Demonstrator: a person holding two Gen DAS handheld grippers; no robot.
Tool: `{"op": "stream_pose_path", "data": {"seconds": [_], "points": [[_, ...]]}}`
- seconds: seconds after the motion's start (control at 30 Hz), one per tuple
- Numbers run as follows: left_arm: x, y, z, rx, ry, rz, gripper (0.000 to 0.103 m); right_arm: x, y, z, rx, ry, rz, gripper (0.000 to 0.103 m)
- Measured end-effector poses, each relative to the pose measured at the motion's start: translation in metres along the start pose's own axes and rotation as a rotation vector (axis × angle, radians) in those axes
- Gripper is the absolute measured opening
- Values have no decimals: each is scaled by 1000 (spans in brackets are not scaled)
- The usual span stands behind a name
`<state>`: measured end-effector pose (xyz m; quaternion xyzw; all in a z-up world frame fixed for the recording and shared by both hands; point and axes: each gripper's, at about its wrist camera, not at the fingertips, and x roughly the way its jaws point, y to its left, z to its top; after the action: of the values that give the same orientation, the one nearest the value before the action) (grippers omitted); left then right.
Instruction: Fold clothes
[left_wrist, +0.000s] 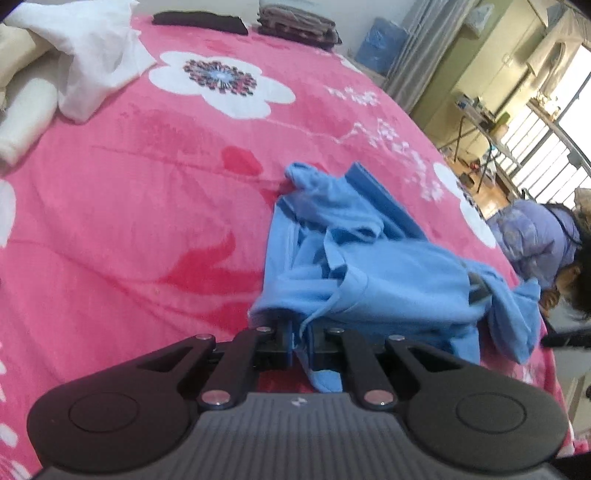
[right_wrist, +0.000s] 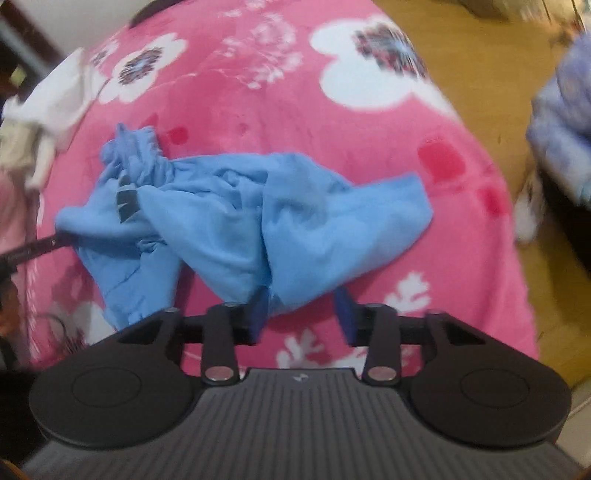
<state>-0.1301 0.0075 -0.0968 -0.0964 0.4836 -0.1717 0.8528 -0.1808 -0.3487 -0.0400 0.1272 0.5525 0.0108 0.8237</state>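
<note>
A crumpled light blue garment (left_wrist: 369, 258) lies on the pink flowered blanket (left_wrist: 147, 184) of a bed. In the left wrist view my left gripper (left_wrist: 301, 339) is shut on one edge of it, and a flap of blue cloth hangs out below the pads. The right wrist view shows the same garment (right_wrist: 240, 221) spread in loose folds across the blanket (right_wrist: 295, 110). My right gripper (right_wrist: 302, 308) stands open at its near edge. A fold of cloth droops between the blue pads (right_wrist: 258, 310) and neither pad pinches it.
A white cloth (left_wrist: 92, 62) and a cream roll (left_wrist: 26, 118) lie at the far left. Folded dark clothes (left_wrist: 299, 24) sit at the bed's far edge. A person in a lilac jacket (left_wrist: 535, 240) is beside the bed's right side, over a wooden floor (right_wrist: 480, 74).
</note>
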Motion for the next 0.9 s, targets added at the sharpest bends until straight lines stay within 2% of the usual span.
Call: {"op": "stream_pose_path", "data": {"seconds": [0.07, 0.2, 0.33, 0.43, 0.6, 0.67, 0.9], "points": [[0, 1, -4, 1, 18, -6, 11, -15, 5, 9, -68, -61, 7, 57], [4, 1, -7, 4, 28, -5, 17, -42, 16, 36, -189, -213, 52, 58], [7, -2, -5, -1, 31, -2, 18, -20, 50, 78, -301, -343, 108, 56], [8, -7, -4, 23, 24, 7, 20, 17, 85, 114, -386, -366, 147, 49], [12, -12, -4, 65, 20, 21, 20, 94, 133, 164, -494, -327, 129, 29], [15, -12, -3, 65, 28, 14, 20, 119, 143, 177, -521, -309, 123, 28], [26, -9, -3, 70, 53, -10, 20, 163, 159, 185, -637, -285, 87, 28]]}}
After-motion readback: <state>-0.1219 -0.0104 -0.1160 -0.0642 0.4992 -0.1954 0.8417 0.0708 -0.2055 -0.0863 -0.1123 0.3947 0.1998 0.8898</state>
